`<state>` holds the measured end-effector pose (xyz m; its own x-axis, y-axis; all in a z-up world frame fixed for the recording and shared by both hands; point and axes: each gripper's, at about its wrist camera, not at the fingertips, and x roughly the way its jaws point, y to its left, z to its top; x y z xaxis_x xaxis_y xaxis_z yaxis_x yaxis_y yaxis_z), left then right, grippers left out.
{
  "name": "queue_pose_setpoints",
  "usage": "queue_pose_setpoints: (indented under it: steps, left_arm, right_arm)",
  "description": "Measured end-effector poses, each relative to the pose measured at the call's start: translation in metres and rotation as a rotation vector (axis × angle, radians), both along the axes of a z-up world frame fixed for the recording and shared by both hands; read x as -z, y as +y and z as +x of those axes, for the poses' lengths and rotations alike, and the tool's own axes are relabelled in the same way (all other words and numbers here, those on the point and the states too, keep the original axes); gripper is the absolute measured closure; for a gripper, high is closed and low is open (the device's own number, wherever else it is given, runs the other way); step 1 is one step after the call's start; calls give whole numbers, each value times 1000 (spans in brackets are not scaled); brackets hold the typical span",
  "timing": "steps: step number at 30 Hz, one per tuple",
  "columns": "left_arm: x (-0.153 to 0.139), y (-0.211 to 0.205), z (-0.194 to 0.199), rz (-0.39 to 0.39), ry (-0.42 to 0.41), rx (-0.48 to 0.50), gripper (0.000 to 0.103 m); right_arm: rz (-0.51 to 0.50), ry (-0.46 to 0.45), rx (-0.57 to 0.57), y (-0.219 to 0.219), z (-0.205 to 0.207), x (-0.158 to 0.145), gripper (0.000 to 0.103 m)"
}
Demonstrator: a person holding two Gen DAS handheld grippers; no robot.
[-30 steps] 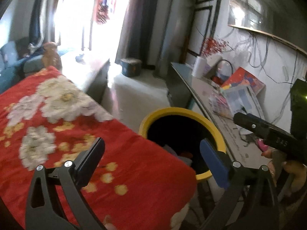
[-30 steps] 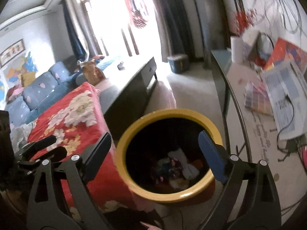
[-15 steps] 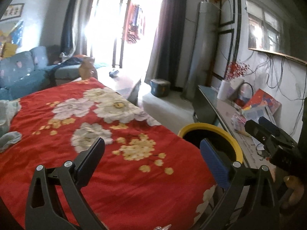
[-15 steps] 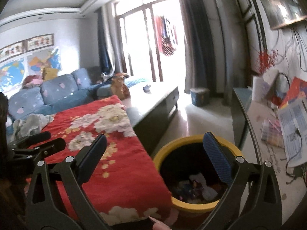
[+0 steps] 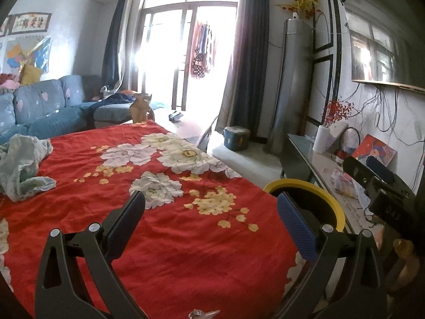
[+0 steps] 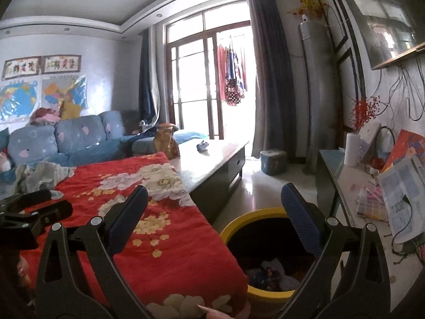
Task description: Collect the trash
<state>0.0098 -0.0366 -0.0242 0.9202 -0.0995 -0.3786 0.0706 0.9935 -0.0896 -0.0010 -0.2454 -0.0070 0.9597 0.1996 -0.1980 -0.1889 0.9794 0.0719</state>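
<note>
A yellow-rimmed trash bin (image 6: 255, 214) stands on the floor right of the table with the red flowered cloth (image 6: 148, 228). Several crumpled scraps of trash (image 6: 271, 273) lie in its bottom. The bin's rim also shows in the left wrist view (image 5: 297, 184). My left gripper (image 5: 211, 222) is open and empty above the red cloth (image 5: 172, 226). My right gripper (image 6: 213, 212) is open and empty, above the cloth's edge and the bin. The right gripper's body shows at the right in the left wrist view (image 5: 382, 194).
A crumpled pale cloth (image 5: 21, 164) lies at the cloth's far left. A dark coffee table (image 6: 217, 159) stands beyond. A low shelf (image 6: 372, 202) with papers and a vase lines the right wall. A blue sofa (image 6: 66, 141) stands at the back left.
Both grippers have tilted up and pulled back from over the bin. The views now take in the room and the red cloth, with the bin lower right. Both stay open.
</note>
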Motion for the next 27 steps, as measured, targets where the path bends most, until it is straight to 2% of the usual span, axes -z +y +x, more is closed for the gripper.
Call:
queue_pose_setpoints:
  steps: [27]
  left_arm:
    - [0, 2, 1, -10, 8, -16, 6]
  right_arm:
    - [-4, 3, -7, 3, -1, -2, 11]
